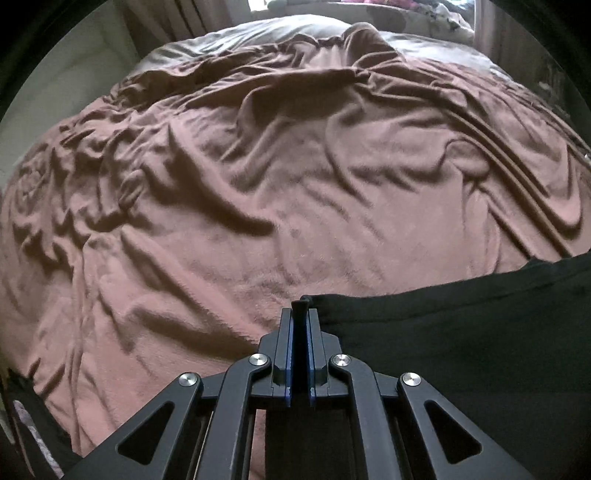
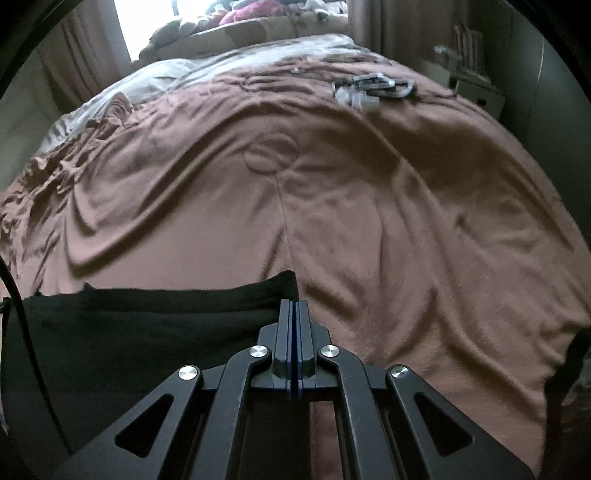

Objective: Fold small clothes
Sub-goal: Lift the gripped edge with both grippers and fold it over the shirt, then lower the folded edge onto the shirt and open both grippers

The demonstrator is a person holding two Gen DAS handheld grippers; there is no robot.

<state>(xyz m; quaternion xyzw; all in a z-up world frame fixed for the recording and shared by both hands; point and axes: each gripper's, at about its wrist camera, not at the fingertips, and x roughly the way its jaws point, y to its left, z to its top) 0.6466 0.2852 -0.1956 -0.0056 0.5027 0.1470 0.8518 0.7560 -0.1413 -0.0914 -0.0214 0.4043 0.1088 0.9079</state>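
Both hand-held grippers point(image 1: 300, 314) point(image 2: 293, 306) pinch black garment point(image 1: 461, 332), over brown blanket point(image 1: 258, 203).

A home bedroom: a bed under a rumpled brown blanket point(image 1: 258, 192), curtains point(image 2: 74, 48) by a bright window point(image 2: 129, 22)

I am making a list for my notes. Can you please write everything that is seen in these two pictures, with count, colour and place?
black garment: one, black, near edge of the bed, stretched between both grippers
blanket: one, brown, wrinkled, covering the bed
sheet: one, pale grey, far end of the bed
grey items: a small blurred cluster, grey, far right part of the blanket
curtains: brownish, beside the window
left gripper: one, black with blue pads, shut on a garment corner
right gripper: one, same colours, shut at the other corner
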